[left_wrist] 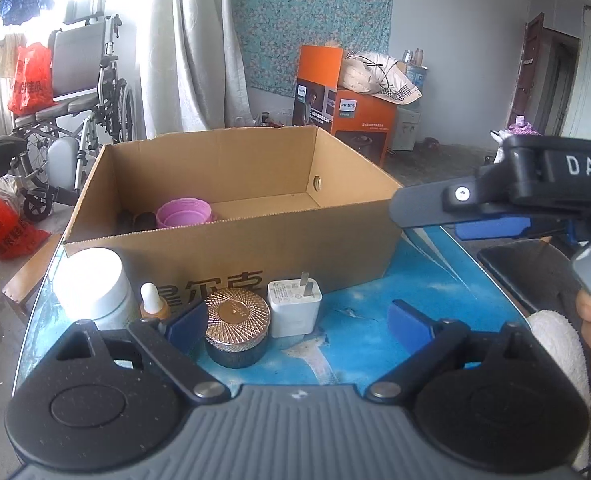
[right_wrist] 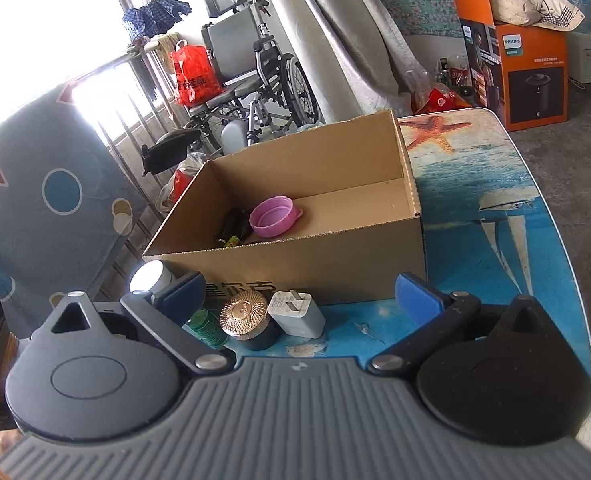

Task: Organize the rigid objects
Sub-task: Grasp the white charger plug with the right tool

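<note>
While both tongs hang with fingers spread wide and nothing between them, the left gripper [left_wrist: 299,320] sits low over the blue sea-print table [left_wrist: 435,280], its left pad just beside the gold-lidded jar [left_wrist: 237,322]. A white charger plug [left_wrist: 294,307], a dropper bottle [left_wrist: 153,300] and a white tub [left_wrist: 93,282] line the front of the cardboard box [left_wrist: 231,240], which holds a pink lid [left_wrist: 183,212]. The right gripper [right_wrist: 299,300] faces the same row.
</note>
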Motion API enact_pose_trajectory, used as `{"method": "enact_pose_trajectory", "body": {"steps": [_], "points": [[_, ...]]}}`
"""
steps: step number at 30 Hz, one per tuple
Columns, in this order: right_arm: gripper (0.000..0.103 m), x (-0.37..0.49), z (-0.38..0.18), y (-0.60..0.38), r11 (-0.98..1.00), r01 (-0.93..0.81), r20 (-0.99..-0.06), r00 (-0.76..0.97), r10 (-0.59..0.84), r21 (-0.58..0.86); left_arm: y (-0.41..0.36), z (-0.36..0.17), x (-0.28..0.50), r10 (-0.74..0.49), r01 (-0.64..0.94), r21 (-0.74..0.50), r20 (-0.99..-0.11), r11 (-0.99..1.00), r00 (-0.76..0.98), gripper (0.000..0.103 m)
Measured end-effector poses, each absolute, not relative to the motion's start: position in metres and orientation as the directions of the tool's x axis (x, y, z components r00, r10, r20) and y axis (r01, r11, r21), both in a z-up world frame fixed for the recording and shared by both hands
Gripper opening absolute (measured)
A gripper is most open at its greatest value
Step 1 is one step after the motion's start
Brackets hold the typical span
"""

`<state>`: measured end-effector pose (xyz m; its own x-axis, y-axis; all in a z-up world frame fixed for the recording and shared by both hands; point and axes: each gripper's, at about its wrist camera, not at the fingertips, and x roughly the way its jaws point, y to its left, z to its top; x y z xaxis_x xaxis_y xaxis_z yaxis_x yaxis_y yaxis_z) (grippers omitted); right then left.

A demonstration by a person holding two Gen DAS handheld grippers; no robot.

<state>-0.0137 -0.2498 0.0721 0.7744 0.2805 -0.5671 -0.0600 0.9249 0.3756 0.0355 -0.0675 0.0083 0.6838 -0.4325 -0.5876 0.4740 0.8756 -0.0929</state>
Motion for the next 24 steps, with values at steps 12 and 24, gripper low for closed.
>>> {"method": "enact_pose_trajectory", "body": {"steps": [12,24], "points": [[0.051,0.059,0.005,-0.255,0.834,-0.047,-0.611,0.658,0.44,0.55,-0.102,-0.02,0.056,-0.424,0.531,-0.007,-0.611,0.847,0.668,0.064],[0.043,0.083,-0.029,-0.266,0.768,-0.022,-0.592,0.623,0.511,0.64,-0.126,-0.033,0.087,-0.351,0.517,0.062,-0.666,0.854,0.659,0.058]]}}
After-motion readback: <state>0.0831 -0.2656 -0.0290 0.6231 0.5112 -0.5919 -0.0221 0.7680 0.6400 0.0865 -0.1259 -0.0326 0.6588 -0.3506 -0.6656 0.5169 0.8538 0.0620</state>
